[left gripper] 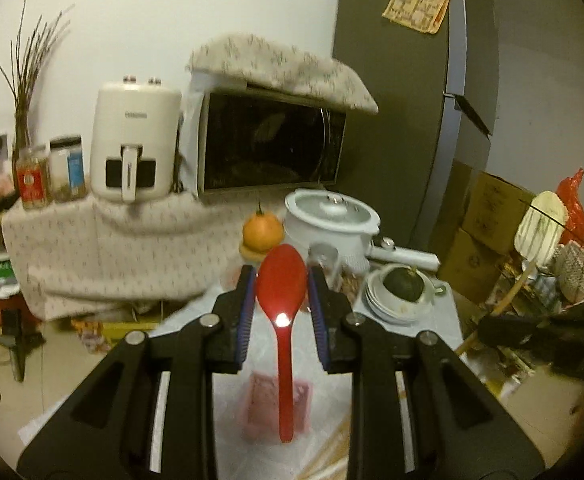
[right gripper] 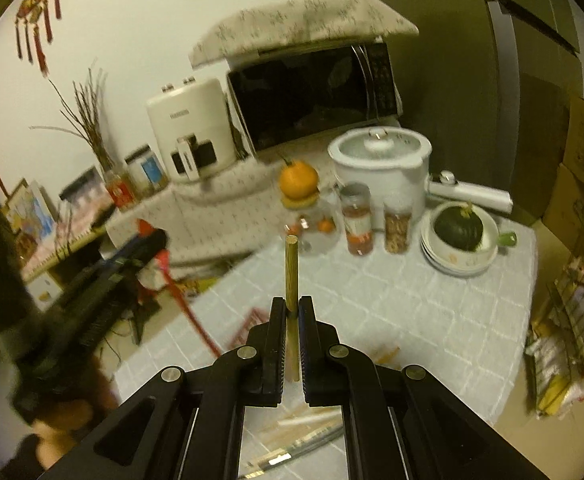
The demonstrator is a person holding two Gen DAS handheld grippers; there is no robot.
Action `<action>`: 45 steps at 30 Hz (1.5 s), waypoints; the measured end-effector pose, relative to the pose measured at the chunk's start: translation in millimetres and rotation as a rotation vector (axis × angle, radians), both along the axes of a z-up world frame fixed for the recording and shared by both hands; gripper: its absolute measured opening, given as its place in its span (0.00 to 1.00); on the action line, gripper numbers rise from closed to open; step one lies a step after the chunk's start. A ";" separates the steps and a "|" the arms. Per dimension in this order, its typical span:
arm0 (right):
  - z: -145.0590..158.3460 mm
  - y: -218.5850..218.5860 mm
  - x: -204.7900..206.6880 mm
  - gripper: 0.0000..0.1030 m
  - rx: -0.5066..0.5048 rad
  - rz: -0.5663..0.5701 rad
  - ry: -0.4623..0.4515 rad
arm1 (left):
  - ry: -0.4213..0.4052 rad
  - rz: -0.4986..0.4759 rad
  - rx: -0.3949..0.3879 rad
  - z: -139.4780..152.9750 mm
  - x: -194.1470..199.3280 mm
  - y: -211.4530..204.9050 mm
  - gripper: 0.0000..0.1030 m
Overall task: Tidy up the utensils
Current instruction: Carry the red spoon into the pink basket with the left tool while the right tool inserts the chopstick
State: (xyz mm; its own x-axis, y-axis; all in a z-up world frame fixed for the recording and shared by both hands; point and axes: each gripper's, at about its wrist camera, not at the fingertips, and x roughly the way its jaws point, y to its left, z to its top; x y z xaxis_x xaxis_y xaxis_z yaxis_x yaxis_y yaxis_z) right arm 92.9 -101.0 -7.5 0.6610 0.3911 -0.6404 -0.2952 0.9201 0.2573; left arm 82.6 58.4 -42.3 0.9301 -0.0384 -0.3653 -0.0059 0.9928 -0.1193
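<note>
Utensils partly gathered, none seen put away yet. Red spoon [left gripper: 283,344] lifted off the worktop, bowl end pinched between the blue pads of the left tool [left gripper: 281,274], handle hanging back toward the camera. Single wooden chopstick [right gripper: 291,268] clamped upright in the right tool [right gripper: 292,304], jaws pressed almost together on it, top end sticking up well past the tips. Both pieces held in the air above the grey tiled worktop [right gripper: 392,304], apart from the clutter at its far side: lidded white pot [right gripper: 380,160], jars [right gripper: 358,220], stack of bowls [right gripper: 456,262] with a dark green squash [right gripper: 458,226] on top. Directly below the spoon, a blurred pink shape [left gripper: 259,404] lying on the worktop, possibly a basket or holder meant for the utensils; too smeared to say for certain. Near the lower edge of the right wrist view, more pale sticks [right gripper: 308,420] loose on the worktop, likely further chopsticks, plus a thin shiny strip [right gripper: 292,454] just beside them, impossible to identify. Judged from all this: pick-up done for two items, placing not yet done for either, at least a few loose pieces left to collect afterwards. No tidy group of utensils visible anywhere, so probably early to middle of the job rather than near its end.
</note>
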 end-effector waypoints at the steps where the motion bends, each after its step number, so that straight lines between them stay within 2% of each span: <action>1: 4.1 2.3 2.3 0.06 0.011 0.004 -0.013 | -0.013 0.006 0.015 -2.7 2.8 0.4 0.27; 3: 7.6 8.2 6.1 0.06 0.027 0.016 -0.024 | -0.023 0.025 0.026 -10.4 9.9 4.0 0.27; 6: 5.3 17.3 16.4 0.06 0.045 0.034 -0.033 | -0.016 0.042 -0.014 -22.2 20.2 13.0 0.27; 11: -15.5 32.4 41.3 0.06 0.048 0.049 0.015 | 0.014 0.026 -0.031 -37.3 37.0 14.8 0.27; 13: -26.8 39.3 50.9 0.06 0.033 0.054 0.050 | 0.048 0.008 -0.011 -43.0 46.3 10.8 0.27; 15: -41.7 45.7 63.8 0.06 0.015 0.055 0.101 | 0.115 -0.004 0.007 -52.8 59.6 7.7 0.27; 19: -70.4 50.4 83.1 0.06 0.011 0.052 0.196 | 0.225 -0.029 0.003 -70.5 77.6 7.2 0.27; 26: -95.4 46.8 96.6 0.06 0.024 0.030 0.267 | 0.291 -0.021 -0.034 -82.3 85.9 12.0 0.27; 28: -99.7 42.5 98.2 0.07 0.040 0.013 0.277 | 0.298 -0.019 -0.046 -82.5 85.8 14.1 0.33; 30: -99.0 39.2 99.1 0.08 0.057 -0.001 0.277 | 0.298 -0.008 -0.044 -82.0 86.3 15.4 0.52; 32: -94.1 33.4 98.5 0.10 0.078 -0.012 0.268 | 0.286 -0.002 -0.042 -78.4 83.1 16.9 0.58; 34: -85.3 28.8 95.6 0.15 0.093 -0.016 0.249 | 0.288 0.000 -0.042 -74.1 80.4 17.8 0.59; 38: -66.7 19.6 85.7 0.19 0.111 -0.019 0.213 | 0.296 0.001 -0.049 -64.7 72.1 19.1 0.63; 45: -47.1 -0.7 60.4 0.29 0.088 -0.037 0.191 | 0.316 0.003 -0.035 -46.3 45.6 15.7 0.68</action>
